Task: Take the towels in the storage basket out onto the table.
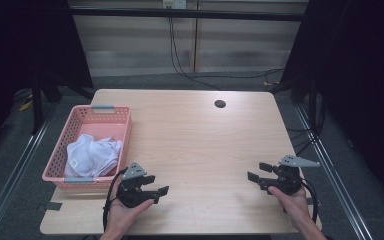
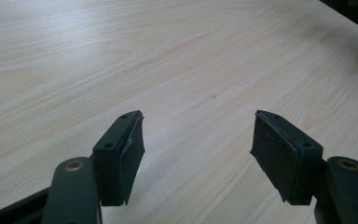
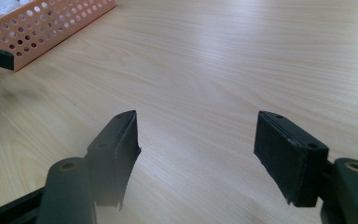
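Observation:
A pink perforated basket stands at the table's left side with crumpled white cloth inside it. My left gripper rests low over the front left of the table, just right of the basket's near corner, jaws apart and pointing right. In its own view the left gripper has only bare wood between the pads. My right gripper sits at the front right, pointing left, also open. The right gripper view has the right gripper with nothing between its pads, and the basket at the far left.
The light wooden table has a round cable hole near its far edge. Black cables hang on the back wall. Dark floor and metal rails flank the table on both sides.

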Demonstrator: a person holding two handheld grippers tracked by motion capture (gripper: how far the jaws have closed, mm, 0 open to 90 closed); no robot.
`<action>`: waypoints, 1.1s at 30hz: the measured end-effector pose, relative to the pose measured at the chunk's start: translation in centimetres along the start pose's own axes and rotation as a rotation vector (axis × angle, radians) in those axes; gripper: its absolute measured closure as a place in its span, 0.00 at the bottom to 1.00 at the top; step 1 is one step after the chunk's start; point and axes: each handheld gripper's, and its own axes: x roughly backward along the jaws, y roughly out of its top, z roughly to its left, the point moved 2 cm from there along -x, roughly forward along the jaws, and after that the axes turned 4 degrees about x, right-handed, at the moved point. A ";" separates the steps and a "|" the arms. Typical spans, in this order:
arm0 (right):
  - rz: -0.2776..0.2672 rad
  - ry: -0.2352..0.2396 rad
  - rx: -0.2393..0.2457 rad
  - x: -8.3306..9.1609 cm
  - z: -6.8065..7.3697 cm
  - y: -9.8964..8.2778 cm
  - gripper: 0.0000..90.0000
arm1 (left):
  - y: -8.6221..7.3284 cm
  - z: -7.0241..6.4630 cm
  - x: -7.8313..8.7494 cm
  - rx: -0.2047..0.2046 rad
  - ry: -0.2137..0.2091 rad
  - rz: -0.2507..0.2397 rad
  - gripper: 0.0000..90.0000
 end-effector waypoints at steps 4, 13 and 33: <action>0.009 -0.012 0.010 -0.2 -0.1 0.0 0.30 | 0.0 0.4 0.3 0.014 0.017 -0.010 0.37; 0.027 0.000 0.016 -0.6 0.2 -0.1 0.29 | 0.0 0.1 1.0 -0.001 0.015 -0.013 0.37; 0.071 0.018 0.005 -0.6 0.2 -0.8 0.28 | 2.5 1.2 5.8 -0.057 0.060 -0.081 0.33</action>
